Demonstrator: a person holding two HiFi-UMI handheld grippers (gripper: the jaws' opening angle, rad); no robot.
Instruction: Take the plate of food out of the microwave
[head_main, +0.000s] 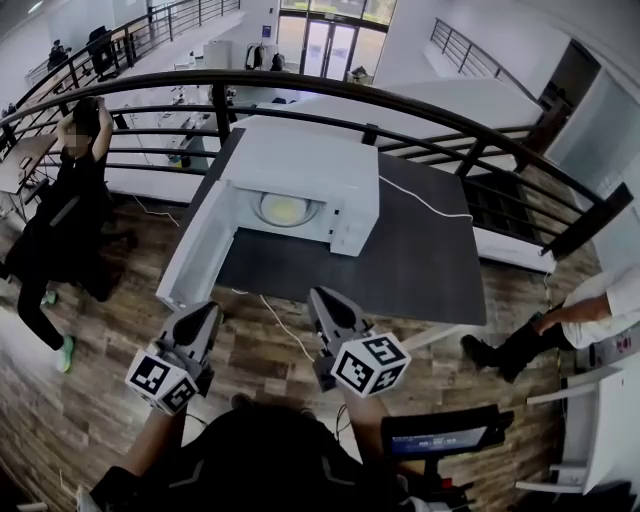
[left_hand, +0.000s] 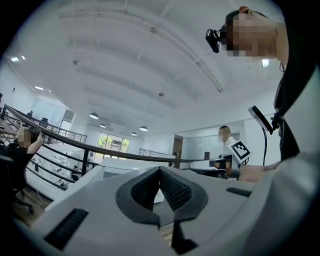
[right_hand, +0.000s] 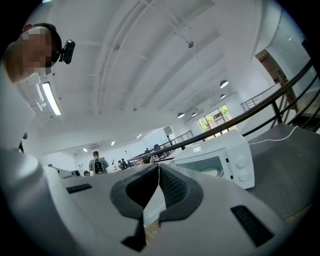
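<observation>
A white microwave (head_main: 300, 165) stands on a dark grey table (head_main: 420, 260) with its door (head_main: 200, 250) swung wide open to the left. Inside sits a pale plate of yellowish food (head_main: 284, 209). Both grippers hover over the floor in front of the table's near edge, well short of the oven. My left gripper (head_main: 208, 312) is shut and holds nothing; its jaws meet at the tip (left_hand: 160, 171). My right gripper (head_main: 318, 296) is likewise shut and empty (right_hand: 159, 167). The right gripper view shows the microwave (right_hand: 220, 162) ahead to the right.
A dark curved railing (head_main: 420, 110) runs behind the table. A white cable (head_main: 425, 203) trails from the microwave across the tabletop. A person in black (head_main: 70, 210) is at the left, another person (head_main: 590, 310) at the right. A dark device (head_main: 440, 435) stands at the lower right.
</observation>
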